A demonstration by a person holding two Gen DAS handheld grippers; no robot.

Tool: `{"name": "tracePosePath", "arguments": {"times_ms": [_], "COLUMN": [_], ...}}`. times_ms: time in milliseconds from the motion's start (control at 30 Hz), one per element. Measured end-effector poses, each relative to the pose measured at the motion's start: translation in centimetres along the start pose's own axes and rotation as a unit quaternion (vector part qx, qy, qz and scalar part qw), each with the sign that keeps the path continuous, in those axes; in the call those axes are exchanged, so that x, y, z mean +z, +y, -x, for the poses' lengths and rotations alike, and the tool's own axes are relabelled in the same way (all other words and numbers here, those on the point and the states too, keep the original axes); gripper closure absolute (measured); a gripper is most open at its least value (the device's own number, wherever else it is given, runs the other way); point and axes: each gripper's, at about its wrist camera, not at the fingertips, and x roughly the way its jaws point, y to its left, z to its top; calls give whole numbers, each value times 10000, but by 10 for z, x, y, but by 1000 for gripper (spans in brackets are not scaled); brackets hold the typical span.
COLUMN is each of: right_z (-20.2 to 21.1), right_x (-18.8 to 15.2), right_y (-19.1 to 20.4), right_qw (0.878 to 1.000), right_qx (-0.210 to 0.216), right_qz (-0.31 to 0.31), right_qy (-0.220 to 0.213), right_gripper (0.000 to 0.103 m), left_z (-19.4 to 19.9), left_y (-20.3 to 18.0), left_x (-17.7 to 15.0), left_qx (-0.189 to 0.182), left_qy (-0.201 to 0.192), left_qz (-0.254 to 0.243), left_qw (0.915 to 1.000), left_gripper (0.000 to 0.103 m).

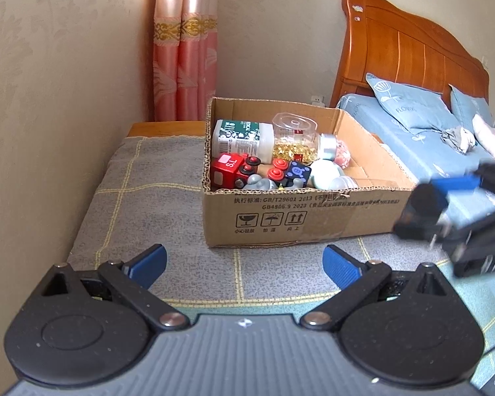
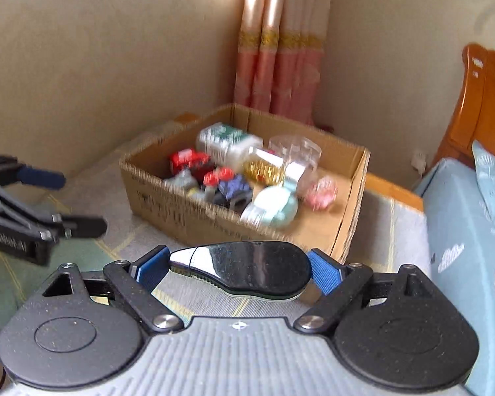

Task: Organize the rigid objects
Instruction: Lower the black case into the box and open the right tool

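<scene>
My right gripper (image 2: 239, 267) is shut on a glossy black computer mouse (image 2: 247, 264), held crosswise between the blue pads and lifted above the blanket. Beyond it stands an open cardboard box (image 2: 168, 204). In the left wrist view the box (image 1: 297, 217) holds a white bottle (image 1: 244, 138), a red toy train (image 1: 231, 168), a clear jar of gold bits (image 1: 293, 138), a dark blue cube (image 1: 298, 173) and a pale green round thing (image 1: 325, 173). My left gripper (image 1: 246, 262) is open and empty, in front of the box. The right gripper (image 1: 429, 208) shows blurred at the right edge.
The box rests on a grey checked blanket (image 1: 142, 198) beside a beige wall (image 1: 49, 99). A pink curtain (image 1: 184, 66) hangs behind it. To the right lies a bed with blue sheets (image 1: 412, 151), pillows and a wooden headboard (image 1: 406, 49).
</scene>
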Motion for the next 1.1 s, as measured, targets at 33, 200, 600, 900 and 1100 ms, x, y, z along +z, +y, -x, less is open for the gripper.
{"name": "tracePosePath", "arguments": {"times_ms": [33,200,600,900,1100], "right_z": [2,-20,-60,-28,11], "right_x": [6,33,49,44,29], "right_y": [-4,-23,-49,-36,-18], "right_qw": [10000,9998,9960,9921,9845], "right_qx": [-20,-108,-399,-771,-1146], "right_qz": [-3,-133,-794,-928,-1264], "right_qy": [-77,-61,-50,335,404], "right_gripper": [10,10,0,0,0], "left_z": [0,-1,5,14,24], "left_y": [-1,-9,-15,-22,-33], "left_x": [0,-2,0,10,30], "left_qx": [14,233,559,786,1066], "left_qy": [1,-14,-90,-256,-199], "left_qz": [9,-128,-390,-516,-367], "left_qw": [10000,9996,9976,9952,9934], "left_gripper": [3,3,3,2,2]}}
